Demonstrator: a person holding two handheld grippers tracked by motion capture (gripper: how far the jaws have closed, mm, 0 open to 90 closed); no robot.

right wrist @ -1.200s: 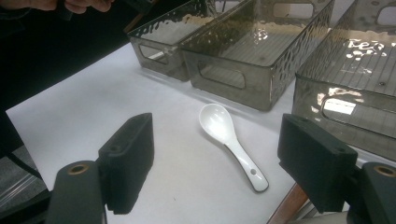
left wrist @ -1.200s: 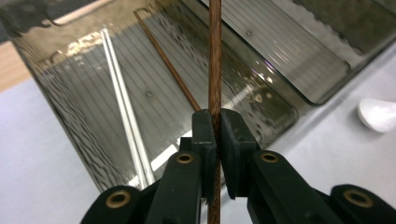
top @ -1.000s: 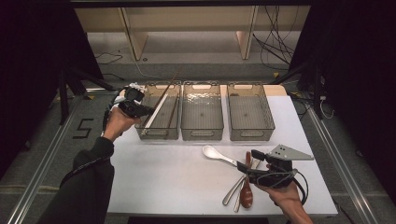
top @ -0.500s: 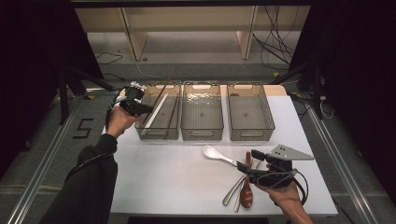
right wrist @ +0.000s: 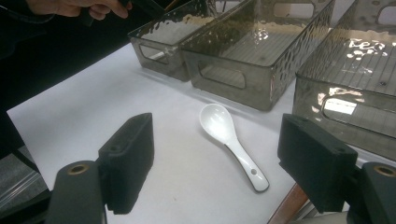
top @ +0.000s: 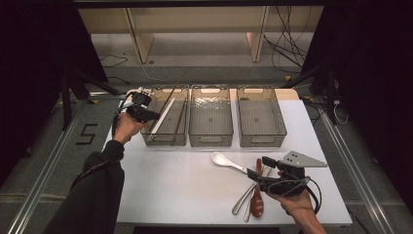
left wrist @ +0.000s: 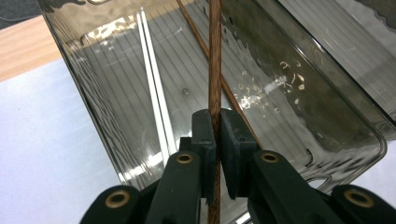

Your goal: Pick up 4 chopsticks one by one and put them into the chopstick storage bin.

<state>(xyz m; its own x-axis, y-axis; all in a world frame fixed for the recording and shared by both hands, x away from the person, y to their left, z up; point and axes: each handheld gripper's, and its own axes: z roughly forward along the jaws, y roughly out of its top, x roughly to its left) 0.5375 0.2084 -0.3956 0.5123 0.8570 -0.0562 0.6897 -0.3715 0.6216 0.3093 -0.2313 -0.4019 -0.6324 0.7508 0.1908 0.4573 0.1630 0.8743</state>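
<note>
White desk under a dark room, three smoked bins in a row at the back.

Left tool: jaws clamped on a brown chopstick, gripped near one end, stick running up and away over the left bin. In the high view the left tool sits at that bin's left rim, stick slanting across it.

Risks, my read:
- Grip is a thin round stick between flat pads, held far from its middle. It can pivot or roll in the pads if the far end knocks the bin wall.
- Far end looks to overhang the back rim. Release at that angle and it may stay propped on the edge or tip out behind instead of lying flat.
- A second brown stick and a white pair already lie in the bin; dropping on top could bounce it.

Right tool: jaws wide apart, holding nothing, hovering over the white spoon. Metal and brown spoons lie just beside it near the front edge of the desk; a sloppy approach could nudge them off.

Chopstick itself: dark wood grain, straight, slim, uniform along the visible part.
</note>
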